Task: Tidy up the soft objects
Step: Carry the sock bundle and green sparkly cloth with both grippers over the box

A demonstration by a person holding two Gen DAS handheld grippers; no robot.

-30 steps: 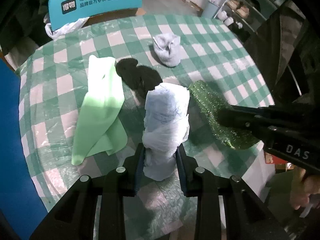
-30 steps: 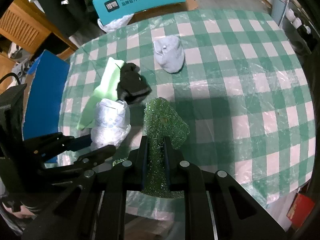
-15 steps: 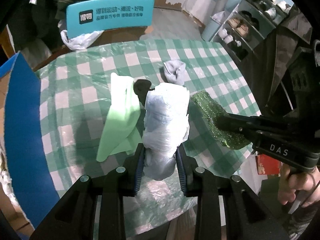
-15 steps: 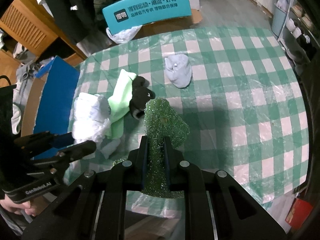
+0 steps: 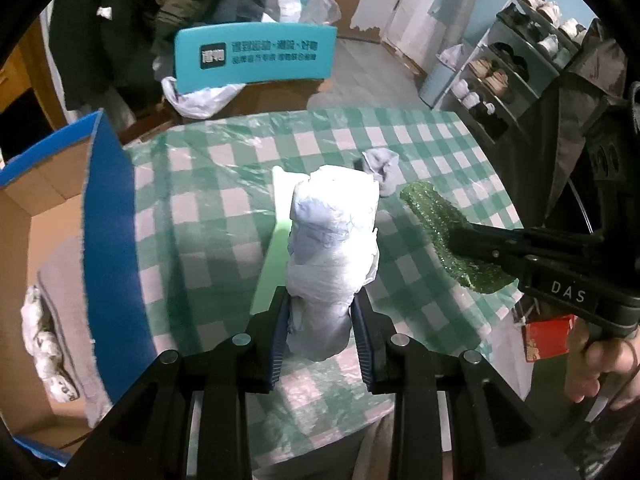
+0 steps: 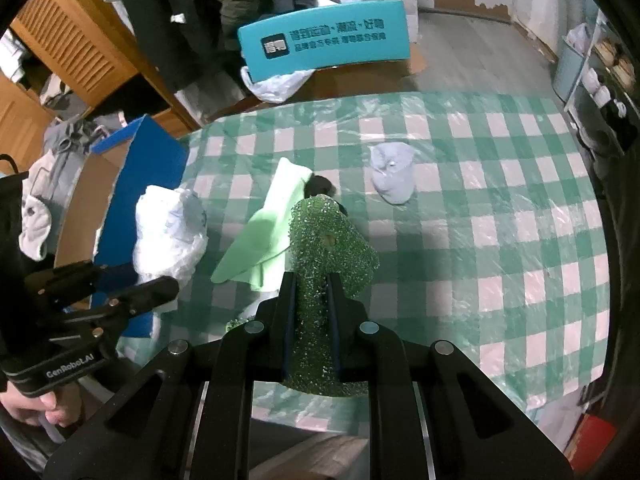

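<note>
Left wrist view, foreground: the left gripper pinches the lower end of a white plastic-wrapped bundle between its blue-padded fingers; the bundle stands upright from the jaws, clear of the table. To the right, the right gripper enters from the side, gripped by a hand, and carries a glittery green sponge-like pad above the checked cloth.

Right wrist view, foreground: the right gripper's fingers are pressed tight on the green pad, which rises between them and flares out above the fingertips. At lower left the left gripper with its white bundle is held over the table edge, beside an open cardboard box with blue flaps; grey and white soft items lie inside the box.

Middle distance: on the green-and-white checked tablecloth lies a light green cloth, with a small black item touching its upper right edge. Further right, well apart from these, rests a crumpled grey cloth.

Background: beyond the table's far edge stand a teal chair back with printed characters, a white plastic bag beneath it, and shoe shelves at right.
</note>
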